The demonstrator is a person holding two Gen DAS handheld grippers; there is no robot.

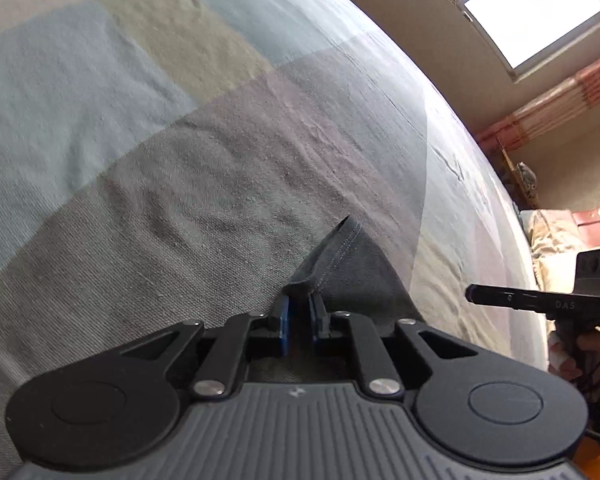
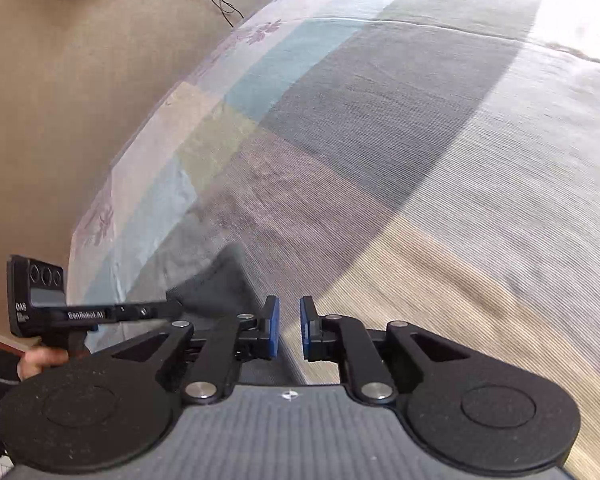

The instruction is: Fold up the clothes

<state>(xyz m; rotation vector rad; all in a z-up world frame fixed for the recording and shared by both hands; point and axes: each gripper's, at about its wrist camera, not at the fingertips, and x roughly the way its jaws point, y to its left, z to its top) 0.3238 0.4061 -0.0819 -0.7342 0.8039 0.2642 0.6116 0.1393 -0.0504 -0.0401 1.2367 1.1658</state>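
Left wrist view: left gripper (image 1: 300, 316) sits bottom centre, jaws pinched tight on a hemmed corner of the dark grey garment (image 1: 352, 276), which trails lower right of centre over the patchwork bedspread (image 1: 140, 120). Right wrist view: we see that garment again lower left, right gripper (image 2: 290, 330) bottom centre, jaws slightly apart, holding nothing. We judge folding is barely started: no finished fold visible, most cloth out of frame.
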